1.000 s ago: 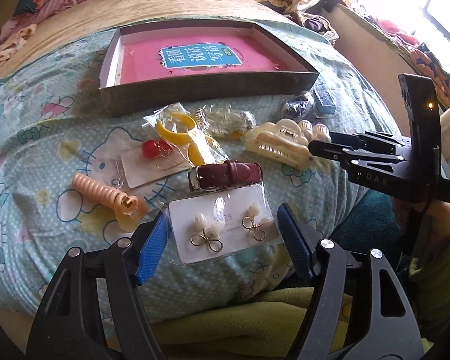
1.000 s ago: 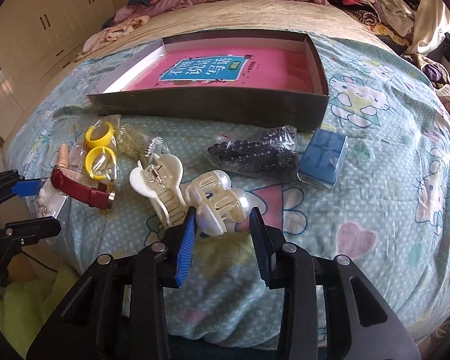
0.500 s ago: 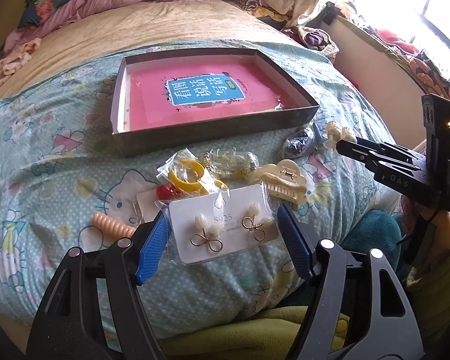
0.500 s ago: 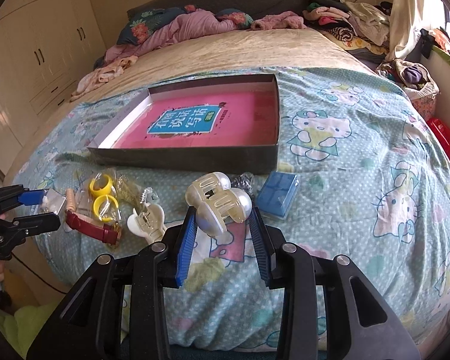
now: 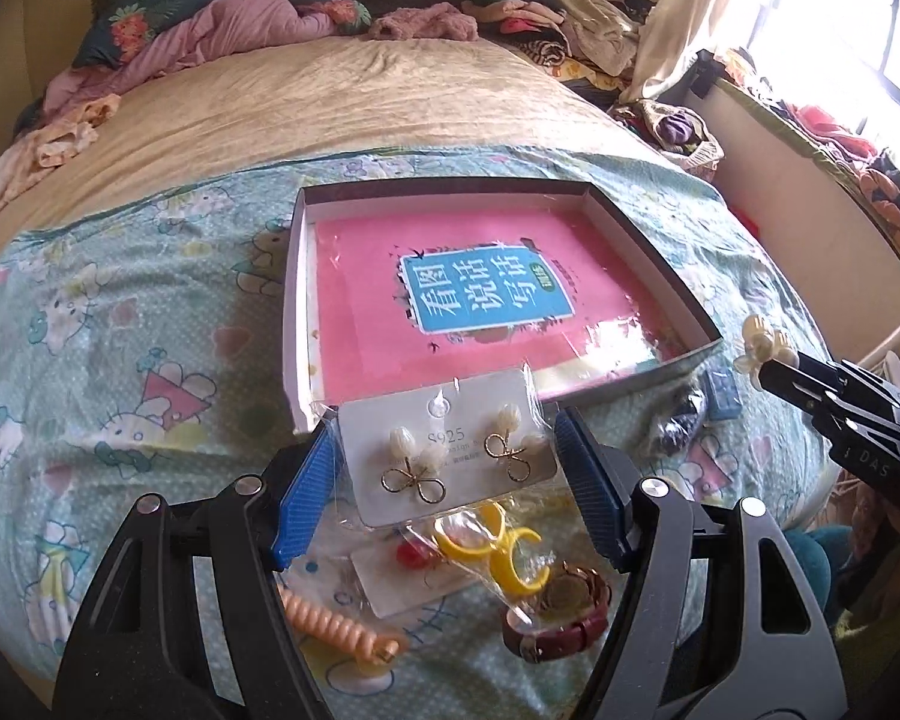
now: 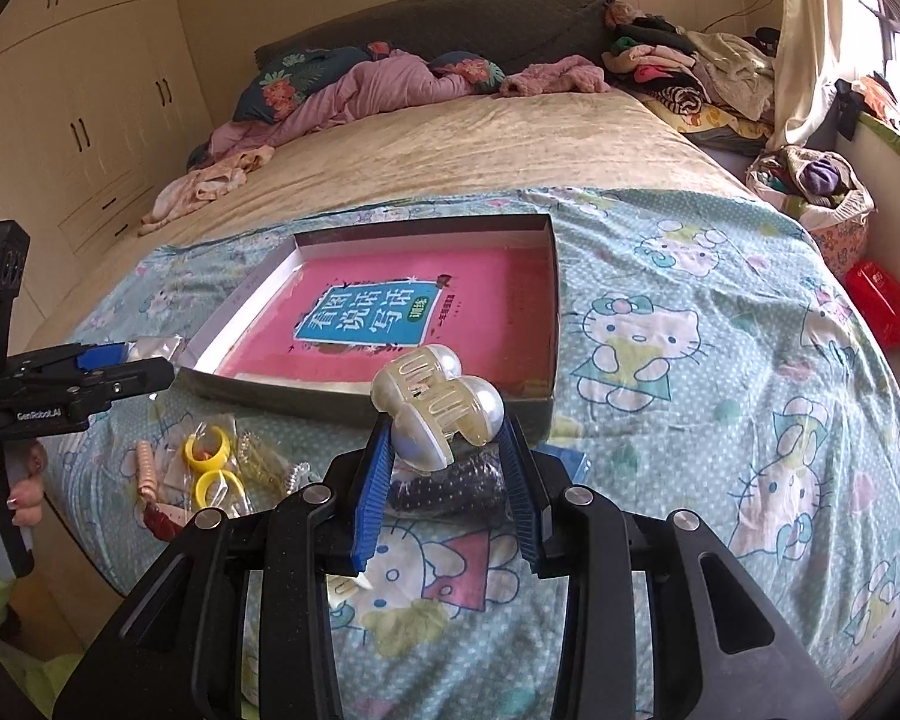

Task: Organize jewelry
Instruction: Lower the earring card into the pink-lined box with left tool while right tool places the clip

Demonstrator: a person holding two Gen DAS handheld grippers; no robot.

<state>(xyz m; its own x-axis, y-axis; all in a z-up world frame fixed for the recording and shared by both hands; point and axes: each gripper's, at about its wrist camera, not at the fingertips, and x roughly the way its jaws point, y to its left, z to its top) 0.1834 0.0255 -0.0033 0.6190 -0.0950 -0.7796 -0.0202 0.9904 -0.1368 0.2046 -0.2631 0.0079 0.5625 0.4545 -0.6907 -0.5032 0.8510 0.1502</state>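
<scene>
Risk, earring card: we hold the earring card (image 5: 447, 459) only by its two side edges, inside a loose plastic sleeve. We judge it could bow or slide out of the sleeve before it is over the box (image 5: 654, 252).
Risk, hair claw: the pearly hair claw (image 6: 435, 414) is rounded and glossy, and we grip it low on its body. A tilt could let it twist or pop free, we think, and it would drop onto the things lying short of the box.
Risk, box wall: both loads hang level with the box's near wall. If we carry them forward too low, we judge they could catch on that wall and shift the box on the soft bed (image 6: 720, 360).
Left gripper (image 5: 447, 480): its fingers (image 5: 303, 498) stand fairly wide apart, pressed on the left and right edges of the earring card. The card hangs over the near left corner of the box.
Right gripper (image 6: 444, 483): its fingers (image 6: 372, 492) are drawn close together, clamped on the base of the hair claw. The claw hangs above the box's near wall, toward its right end.
Left on the bed: yellow rings (image 5: 498, 546), a red-strapped watch (image 5: 561, 618) and a coiled peach hair tie (image 5: 336, 624) lie on our side of the box. A blue case (image 5: 723, 393) and a dark bead bag (image 5: 678, 426) sit by its near right corner.
</scene>
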